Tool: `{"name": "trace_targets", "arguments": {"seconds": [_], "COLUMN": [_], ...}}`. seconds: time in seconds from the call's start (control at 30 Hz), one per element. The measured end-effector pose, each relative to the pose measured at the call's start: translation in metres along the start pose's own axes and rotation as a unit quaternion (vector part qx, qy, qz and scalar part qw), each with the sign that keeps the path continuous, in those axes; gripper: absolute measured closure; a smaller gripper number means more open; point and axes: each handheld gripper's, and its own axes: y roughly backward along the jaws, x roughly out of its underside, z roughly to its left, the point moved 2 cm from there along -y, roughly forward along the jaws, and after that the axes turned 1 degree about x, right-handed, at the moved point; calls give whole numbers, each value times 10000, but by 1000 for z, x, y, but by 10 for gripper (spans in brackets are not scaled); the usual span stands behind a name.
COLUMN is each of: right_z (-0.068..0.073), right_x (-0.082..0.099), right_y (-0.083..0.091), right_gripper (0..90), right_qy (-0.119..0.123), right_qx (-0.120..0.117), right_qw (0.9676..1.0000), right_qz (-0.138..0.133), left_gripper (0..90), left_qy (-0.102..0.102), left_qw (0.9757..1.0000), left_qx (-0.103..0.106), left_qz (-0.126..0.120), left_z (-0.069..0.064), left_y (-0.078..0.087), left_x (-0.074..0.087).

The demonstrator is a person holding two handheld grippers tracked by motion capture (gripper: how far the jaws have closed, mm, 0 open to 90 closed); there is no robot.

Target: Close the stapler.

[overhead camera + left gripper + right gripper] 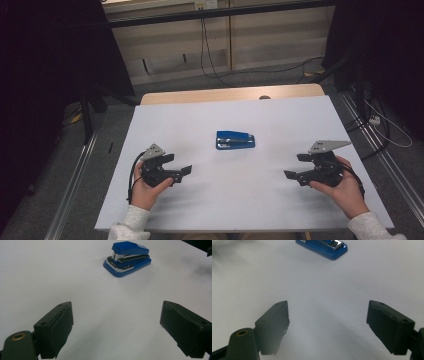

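Waiting at the near left of the white desk [165, 210], the left tool [181, 167] has its jaws apart on nothing. At the desk's middle, the blue metal-and-plastic stapler [235, 140] lies flat, untouched; grasping it seems wholly left to do. The right tool [296, 167], near right, is likewise agape and empty. Nothing blocks either approach.

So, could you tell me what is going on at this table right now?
A person holds a two-jaw gripper in each hand over a white table. The left gripper and the right gripper both point inward at a blue stapler lying closed near the middle. Both sets of jaws are open with nothing between them, and neither touches the stapler.
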Motion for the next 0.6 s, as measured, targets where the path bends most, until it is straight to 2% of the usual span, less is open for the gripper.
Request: {"name": "trace_targets", "arguments": {"seconds": [0.6], "right_z": [2], "right_x": [8], "right_y": [9], "right_gripper": [174], "right_qy": [-12], "right_qx": [-25], "right_qw": [10000], "right_qz": [-26], "left_gripper": [116], "left_qy": [-1], "left_qw": [9999], "left_qx": [-116], "left_qz": [-16], "left_z": [8], "left_y": [33], "left_x": [25]}}
